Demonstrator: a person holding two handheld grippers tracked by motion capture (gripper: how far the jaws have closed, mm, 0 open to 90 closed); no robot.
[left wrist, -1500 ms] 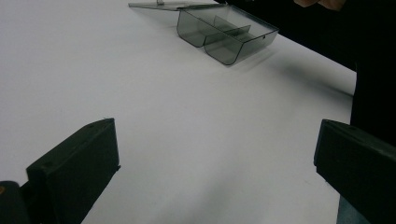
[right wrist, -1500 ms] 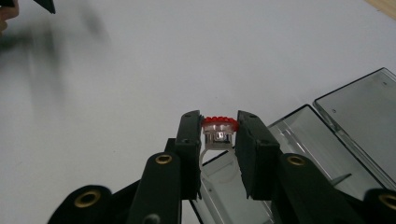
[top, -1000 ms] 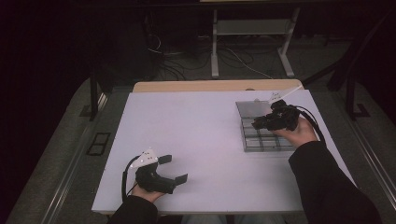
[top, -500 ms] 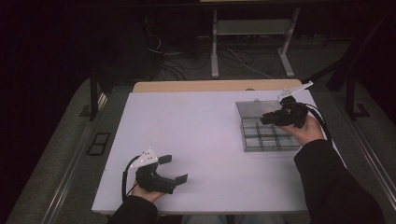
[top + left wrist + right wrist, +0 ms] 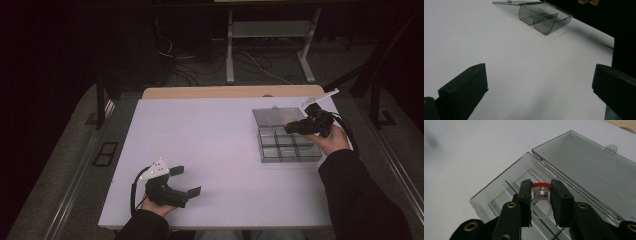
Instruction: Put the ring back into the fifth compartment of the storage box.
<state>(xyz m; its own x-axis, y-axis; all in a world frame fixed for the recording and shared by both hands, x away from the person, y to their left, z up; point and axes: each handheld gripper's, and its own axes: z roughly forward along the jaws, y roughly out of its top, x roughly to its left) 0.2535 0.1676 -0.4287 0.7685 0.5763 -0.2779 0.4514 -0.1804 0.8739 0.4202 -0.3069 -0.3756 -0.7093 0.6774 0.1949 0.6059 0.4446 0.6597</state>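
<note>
Right gripper (image 5: 541,195): jaws closed on a clear plastic ring (image 5: 540,202) with a red beaded top; the pads press its head from both sides, band hanging below.
Right gripper, high view (image 5: 292,127): held in the person's right hand above the compartment box (image 5: 289,148), at the table's far right.
Ring position: held in the air over the box's divided tray, near the hinge side; it touches no compartment floor.
Compartment box: clear, smoky plastic, open; lid (image 5: 596,175) folded back flat on the table, latch tab at its far edge. The compartments in sight look empty.
Left gripper (image 5: 192,181): jaws wide apart, nothing between them; rests low at the near left of the table in the person's left hand.
Left gripper view: both black jaws frame bare table; box (image 5: 546,18) lies well apart, far ahead.
Table (image 5: 210,145): white top, otherwise bare.
</note>
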